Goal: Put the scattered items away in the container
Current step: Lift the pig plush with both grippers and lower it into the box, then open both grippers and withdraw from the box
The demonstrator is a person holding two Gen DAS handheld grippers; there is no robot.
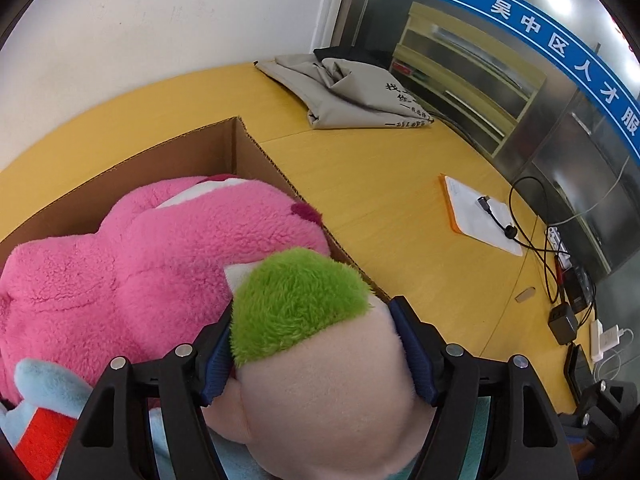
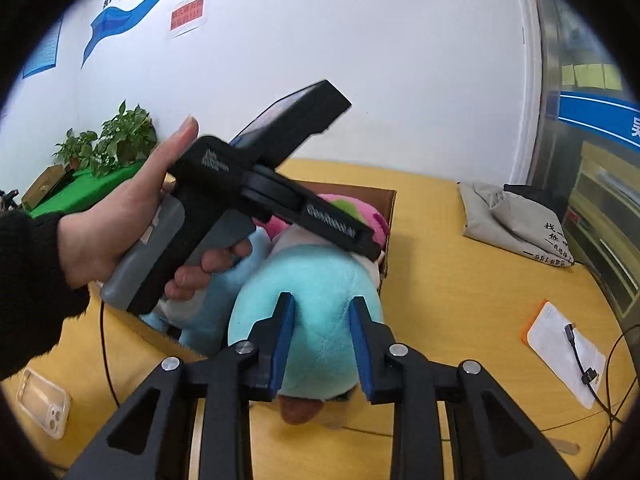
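Cardboard box (image 1: 256, 152) on the desk (image 1: 380, 184) is already stuffed — one big pink plush (image 1: 152, 264) fills most of it. The left claw (image 1: 316, 344) is clamped wide on a peach toy with a green tuft (image 1: 320, 380) at the box's near edge; the right claw (image 2: 322, 338) has pinched one teal plush (image 2: 316, 288) just in front of the box. My worry: with so little room (box looks packed), either toy could roll off the pile onto the desk once released.

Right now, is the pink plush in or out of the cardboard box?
In: the pink plush lies between the cardboard box walls, rising above its rim.
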